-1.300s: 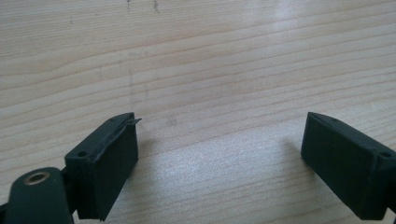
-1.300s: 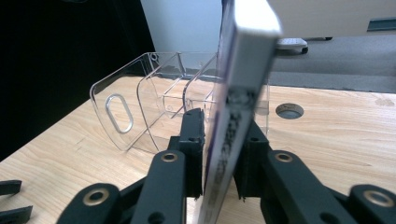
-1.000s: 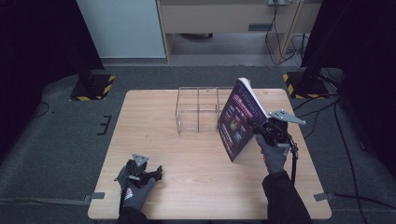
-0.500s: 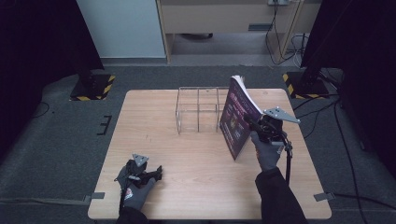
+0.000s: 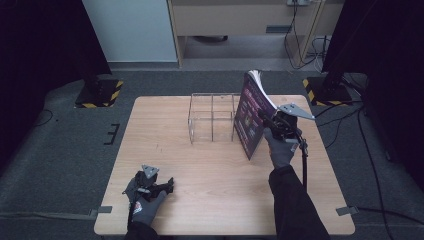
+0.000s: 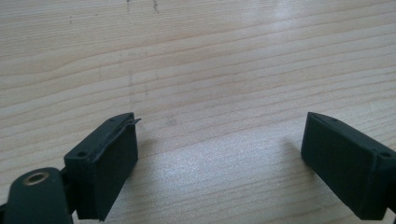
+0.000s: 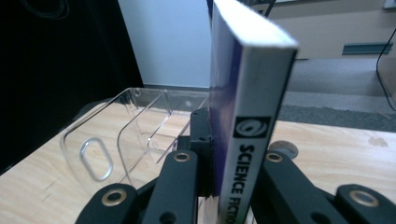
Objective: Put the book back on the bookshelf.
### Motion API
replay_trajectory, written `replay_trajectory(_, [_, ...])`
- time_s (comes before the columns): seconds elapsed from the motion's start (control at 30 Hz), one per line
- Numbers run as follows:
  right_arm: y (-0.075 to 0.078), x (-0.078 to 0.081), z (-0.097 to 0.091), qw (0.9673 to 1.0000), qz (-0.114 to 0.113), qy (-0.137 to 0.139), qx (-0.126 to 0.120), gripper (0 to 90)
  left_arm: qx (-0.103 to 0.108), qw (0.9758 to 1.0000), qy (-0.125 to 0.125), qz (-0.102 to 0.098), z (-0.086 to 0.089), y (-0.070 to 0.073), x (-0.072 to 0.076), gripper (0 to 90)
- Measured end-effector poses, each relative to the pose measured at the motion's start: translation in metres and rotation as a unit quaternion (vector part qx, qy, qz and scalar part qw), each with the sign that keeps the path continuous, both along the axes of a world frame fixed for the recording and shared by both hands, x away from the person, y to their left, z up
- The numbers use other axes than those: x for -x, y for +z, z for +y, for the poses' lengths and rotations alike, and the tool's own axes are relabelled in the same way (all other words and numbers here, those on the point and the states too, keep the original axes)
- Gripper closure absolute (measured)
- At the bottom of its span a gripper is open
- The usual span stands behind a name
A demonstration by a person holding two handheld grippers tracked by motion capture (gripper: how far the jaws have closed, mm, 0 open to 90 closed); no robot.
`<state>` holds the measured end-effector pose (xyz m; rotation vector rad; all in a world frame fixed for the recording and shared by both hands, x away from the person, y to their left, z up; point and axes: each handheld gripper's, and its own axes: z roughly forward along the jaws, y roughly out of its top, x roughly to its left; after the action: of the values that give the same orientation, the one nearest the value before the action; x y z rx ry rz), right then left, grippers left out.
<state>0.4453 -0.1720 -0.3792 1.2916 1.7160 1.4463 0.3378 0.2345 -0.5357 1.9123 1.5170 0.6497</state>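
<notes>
The right gripper (image 5: 270, 122) is clamped on a book (image 5: 250, 112), its jaws pinching the spine edge; in the right gripper view the book (image 7: 250, 116) stands between the two black jaws with the words "SCIENCE FICTION" running down the spine. The book is lifted and tilted, top leaning to the far side, just right of the clear rack (image 5: 212, 117) at the far middle of the table (image 5: 150, 130). Its lower corner looks close to the tabletop, though from the high view it is hard to tell whether it touches.

The step in hand seems to be slotting the book upright into the rack's right compartment. To do that well, the book should first be brought vertical and its covers lined up with the dividers, which show in the right gripper view as thin clear walls (image 7: 140, 126) to the left of the book. Then it should be raised over the rack's rim and lowered straight down, so that the bottom edge does not catch a wall and push the light rack along.

The left gripper (image 5: 150, 185) rests at the near left of the table, jaws spread wide over bare wood with nothing between them. It could steady the rack if it slides.
</notes>
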Motion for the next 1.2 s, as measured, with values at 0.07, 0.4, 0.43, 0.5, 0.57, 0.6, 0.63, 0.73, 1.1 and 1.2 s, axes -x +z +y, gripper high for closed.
replay_trajectory(0.07, [0.002,-0.005,0.002,1.0,-0.005,-0.002,0.003,82.9,0.0,1.0,0.0,0.0,0.0,0.0,0.0,10.0])
replay_trajectory(0.4, [-0.005,-0.023,0.01,0.9998,-0.013,-0.013,0.003,82.9,0.001,1.0,-0.001,0.0,0.0,0.0,0.0,9.8])
replay_trajectory(0.43, [-0.006,-0.024,0.01,0.9998,-0.015,-0.013,0.002,82.9,0.001,1.0,-0.001,0.0,0.0,0.0,0.0,9.8])
replay_trajectory(0.5, [-0.009,-0.025,0.01,0.9997,-0.02,-0.011,0.0,82.9,0.001,1.0,-0.001,0.0,0.0,0.0,0.0,9.8])
replay_trajectory(0.57, [-0.013,-0.025,0.01,0.9997,-0.021,-0.011,-0.001,82.9,0.001,1.0,-0.001,0.0,0.0,0.0,0.0,9.8])
replay_trajectory(0.6, [-0.015,-0.026,0.01,0.9997,-0.019,-0.012,0.0,82.9,0.001,1.0,-0.001,0.0,0.0,0.0,0.0,9.8])
replay_trajectory(0.63, [-0.017,-0.026,0.01,0.9998,-0.016,-0.014,0.001,82.9,0.001,1.0,-0.001,0.0,0.0,0.0,0.0,9.8])
replay_trajectory(0.73, [-0.02,-0.024,0.007,0.9997,-0.017,-0.017,-0.008,82.8,0.001,1.0,-0.001,0.0,0.0,0.0,0.0,9.7])
replay_trajectory(1.1, [-0.019,-0.022,-0.005,0.9986,0.012,-0.051,-0.01,75.8,0.001,1.0,-0.001,0.001,0.0,0.0,0.0,9.7])
replay_trajectory(1.2, [-0.017,-0.019,-0.009,0.9989,0.016,-0.041,-0.014,69.2,0.001,1.0,-0.001,0.001,0.0,0.0,0.0,9.7])
